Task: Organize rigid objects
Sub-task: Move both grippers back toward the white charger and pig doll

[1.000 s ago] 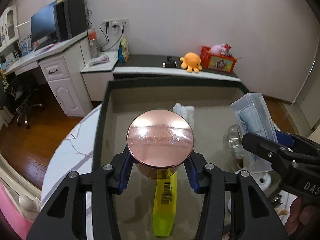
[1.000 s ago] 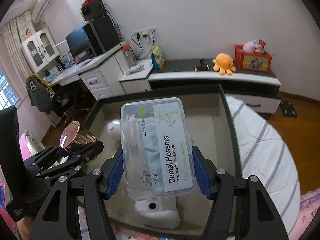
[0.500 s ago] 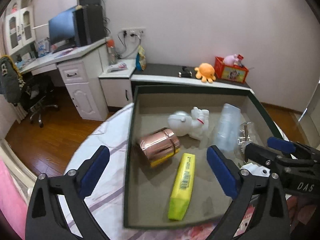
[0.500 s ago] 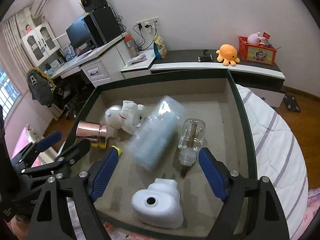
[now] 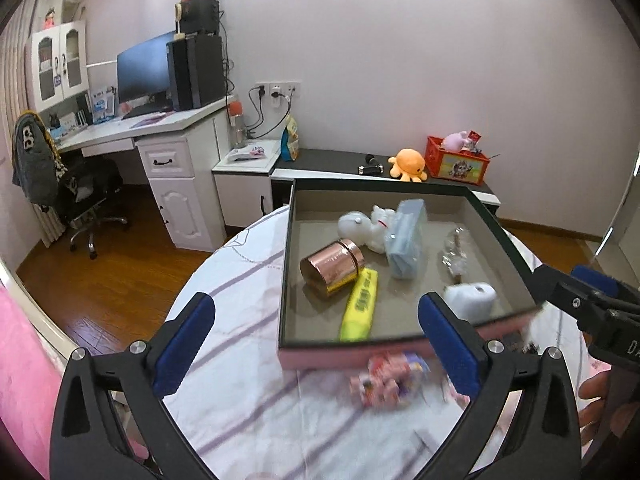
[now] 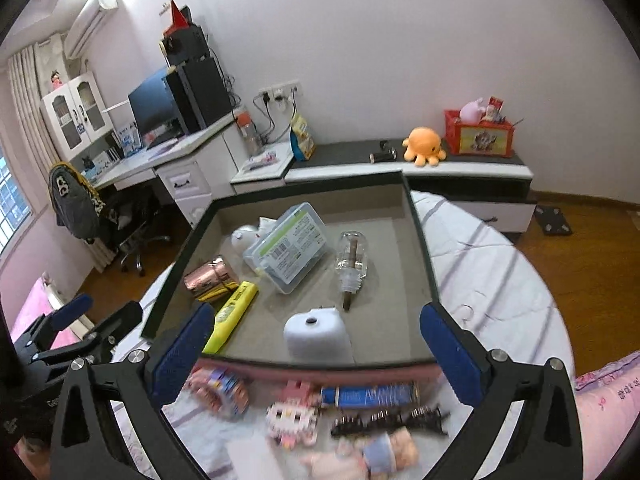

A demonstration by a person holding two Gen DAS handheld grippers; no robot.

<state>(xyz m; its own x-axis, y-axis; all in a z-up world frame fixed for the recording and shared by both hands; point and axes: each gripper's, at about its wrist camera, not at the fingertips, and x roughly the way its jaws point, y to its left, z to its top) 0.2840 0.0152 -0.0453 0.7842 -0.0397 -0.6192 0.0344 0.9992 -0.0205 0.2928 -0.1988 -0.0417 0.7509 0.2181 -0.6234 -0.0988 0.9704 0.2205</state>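
Your left tongs (image 5: pixel 316 344) stand spread and empty; your right tongs (image 6: pixel 316 344) are still opening, empty too. The shiny copper-coloured cylindrical tin (image 5: pixel 332 266) and clear plastic floss-pick case (image 6: pixel 286 252) lie in the dark-rimmed shallow box (image 6: pixel 424 264). Only your right view shows the black hair clips (image 6: pixel 390 418) on the bench

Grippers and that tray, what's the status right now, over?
Left gripper open, right gripper opening, both empty. Copper tin and floss box lie in tray. Small toys wait outside, nothing blocking.
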